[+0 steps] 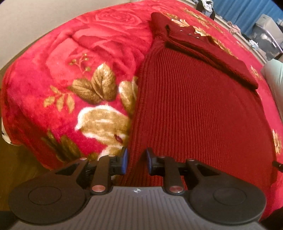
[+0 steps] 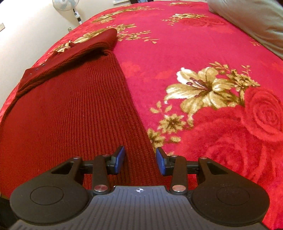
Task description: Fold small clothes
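Observation:
A dark red ribbed knit sweater (image 1: 194,109) lies flat on a red floral blanket (image 1: 79,70), with a sleeve (image 1: 212,58) folded across its far end. My left gripper (image 1: 136,161) is open, its blue pads straddling the sweater's near left edge. In the right wrist view the same sweater (image 2: 70,115) fills the left half, its folded sleeve (image 2: 70,54) at the far end. My right gripper (image 2: 141,161) is open, its pads either side of the sweater's near right edge.
The blanket (image 2: 203,53) covers a wide bed. A pale pillow (image 2: 251,23) lies at the far right. A white fan (image 2: 74,8) stands by the wall. Blue curtains (image 1: 247,12) and clutter (image 1: 268,35) sit beyond the bed. Wooden floor (image 1: 16,168) shows at lower left.

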